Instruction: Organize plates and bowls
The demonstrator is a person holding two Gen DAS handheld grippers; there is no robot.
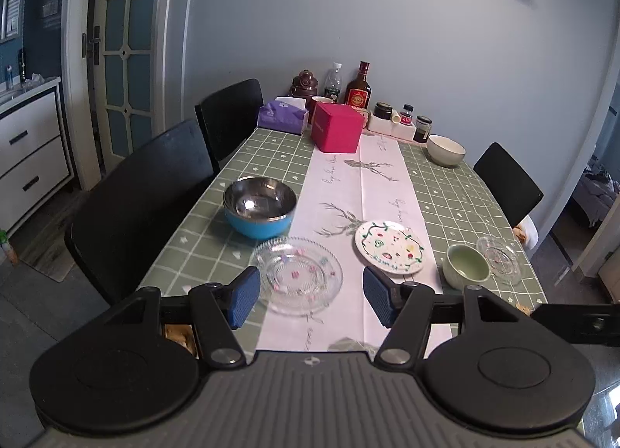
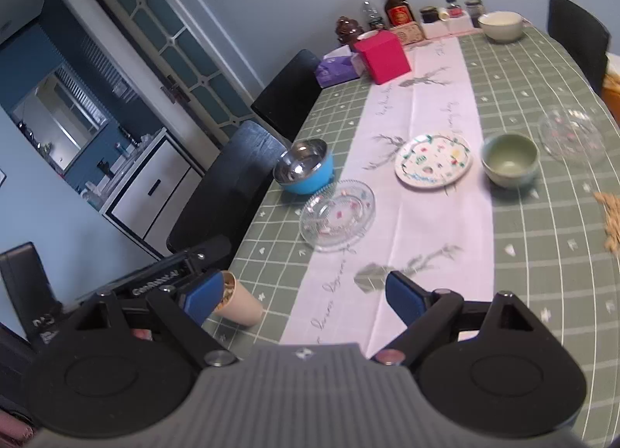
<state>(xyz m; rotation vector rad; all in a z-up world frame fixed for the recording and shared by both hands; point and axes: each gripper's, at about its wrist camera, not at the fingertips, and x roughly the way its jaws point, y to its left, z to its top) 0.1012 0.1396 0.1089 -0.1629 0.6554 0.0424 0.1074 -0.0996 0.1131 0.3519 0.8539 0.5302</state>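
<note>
Nearest of all, a clear glass plate (image 1: 296,275) with small coloured flecks lies at the near left edge of the white runner (image 1: 364,192), half on the green checked cloth. Just behind it to the left stands a steel bowl with a blue outside (image 1: 259,205). To the right, on the runner's other edge, lies a white plate painted with a green garland (image 1: 390,247). Beside that, on the cloth, sits a pale green bowl (image 1: 466,266), and just past it a smaller clear glass dish (image 1: 500,259) close to the right rim of the surface (image 1: 445,192). A white bowl (image 1: 445,149) stands well apart from these, at the far right end.

Both tongs hang over the near end. The left tongs (image 1: 308,298) are spread wide with nothing between the blue pads; the glass plate shows through the gap but sits below, untouched. The right tongs (image 2: 306,298) are likewise wide apart and empty, over bare runner.

At the far end stand a pink box (image 1: 336,126), a purple tissue pack (image 1: 282,116), bottles and small jars against the wall. Black chairs (image 1: 135,207) line the left side. From the right wrist view, a beige cup (image 2: 238,302) lies on its side by the near left corner, and some pale scattered bits (image 2: 612,219) rest at the right edge.
</note>
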